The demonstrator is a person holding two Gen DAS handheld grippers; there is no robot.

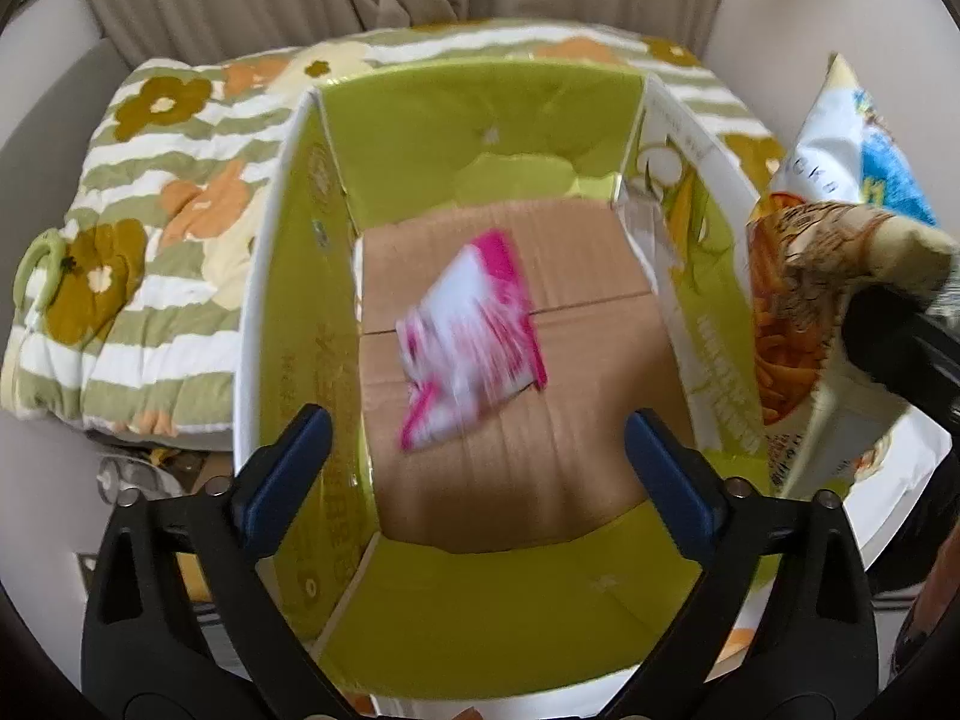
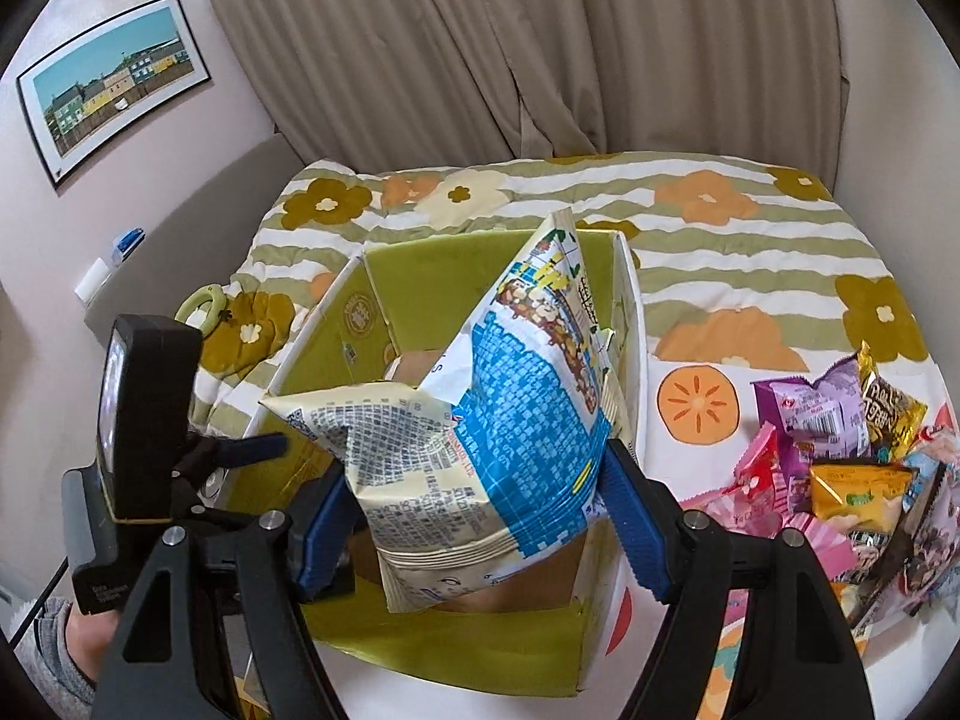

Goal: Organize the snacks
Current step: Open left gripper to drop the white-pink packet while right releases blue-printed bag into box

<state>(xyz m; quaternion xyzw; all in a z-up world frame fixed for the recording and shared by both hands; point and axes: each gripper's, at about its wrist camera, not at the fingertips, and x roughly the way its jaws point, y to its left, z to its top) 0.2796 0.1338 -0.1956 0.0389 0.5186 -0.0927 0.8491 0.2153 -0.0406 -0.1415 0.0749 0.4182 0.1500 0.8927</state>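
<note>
There is one cardboard box (image 1: 480, 138) with green inner walls, and it stands open on a flowered blanket (image 1: 138, 228). Inside it I count one snack: a pink and white packet (image 1: 474, 342), blurred, over the brown floor of the box. Its long axis runs diagonally, from lower left to upper right in the left wrist view; whether it already lies flat on the floor I cannot tell.

The left gripper (image 1: 480, 468) hangs above the box with its jaws spread wide and nothing between them.

The right gripper (image 2: 474, 516) holds one big chip bag (image 2: 480, 420), white and blue, pinched at both sides by the blue pads, with the jaws about half apart. The bag is over the open box, and its long axis leans from lower left up to a pointed corner at the upper right.

Beside the box, on the right, lies one heap of small snack packets (image 2: 852, 468); the number is not clear.
</note>
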